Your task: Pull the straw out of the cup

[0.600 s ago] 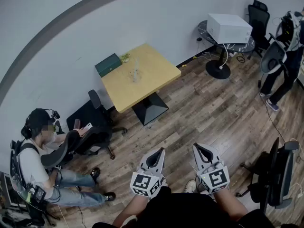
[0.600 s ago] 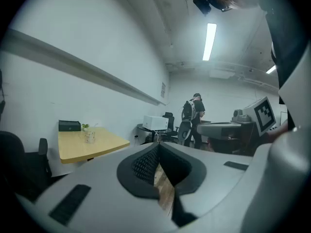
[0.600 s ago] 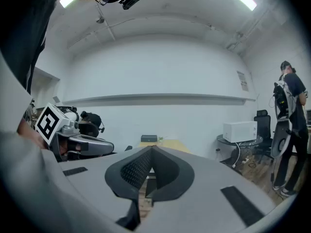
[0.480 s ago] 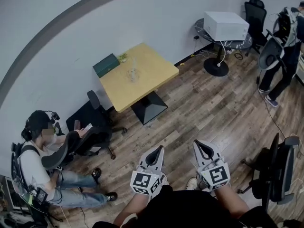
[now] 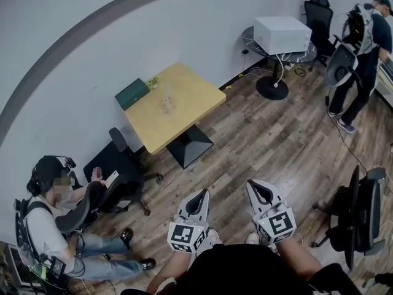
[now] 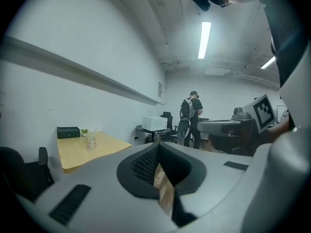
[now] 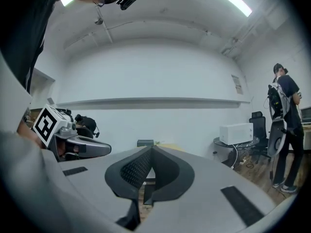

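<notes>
Shows a small clear glass cup (image 5: 166, 104), straw indistinct, on the yellow square table (image 5: 190, 103), well ahead-left of both claws. Keeps left gripper (image 5: 202, 193) and right gripper (image 5: 255, 184) clenched, empty. Sits slightly further left in head view than half a second ago.

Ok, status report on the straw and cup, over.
Left gripper and right gripper shut, empty, near the body. Cup on yellow table across the room, untouched. Black chair beside table, off the direct path.

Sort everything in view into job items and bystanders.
Job: cup on the yellow table, straw too small to make out; left claw, right claw, both shut, empty.
Lying about: green box, small plant, white appliance, office chair, seated person, standing person.
</notes>
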A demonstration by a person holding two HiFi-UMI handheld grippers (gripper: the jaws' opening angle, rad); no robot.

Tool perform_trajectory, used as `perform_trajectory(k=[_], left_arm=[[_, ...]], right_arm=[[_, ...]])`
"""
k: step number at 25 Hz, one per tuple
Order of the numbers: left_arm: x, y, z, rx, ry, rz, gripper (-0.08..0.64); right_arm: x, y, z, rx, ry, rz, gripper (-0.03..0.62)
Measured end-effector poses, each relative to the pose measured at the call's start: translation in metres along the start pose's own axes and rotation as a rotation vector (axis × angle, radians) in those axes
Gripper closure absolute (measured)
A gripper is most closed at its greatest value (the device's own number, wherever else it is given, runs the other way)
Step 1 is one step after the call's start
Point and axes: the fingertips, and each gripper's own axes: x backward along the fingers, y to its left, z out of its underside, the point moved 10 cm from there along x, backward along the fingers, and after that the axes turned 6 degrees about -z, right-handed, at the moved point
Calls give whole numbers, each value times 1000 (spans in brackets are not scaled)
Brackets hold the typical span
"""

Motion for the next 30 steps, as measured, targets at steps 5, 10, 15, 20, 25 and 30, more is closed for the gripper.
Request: perform_trajectory(k=[5,10,15,20,25,30], left_arm=[[1,23,0,0,-7,25,541],[7,51,1,-1,-4,50,541],[14,74,4,-4,-4,66,541],[14,85,8,17,4,63,541],[-4,95,10,25,23,58,541],[-35,108,3,26,31,28,541]], right_arm=[[-11,9,-1,-41,-57,47,574],[-32,24,2,-55,-45,59,535],[-53,41,4,-61,-40,81,363],[-66,43,3,-67,-59,99,112],[-87,28,3,-70,-70,92,-5],[-120,-1,2,-87,-64,52,-5]])
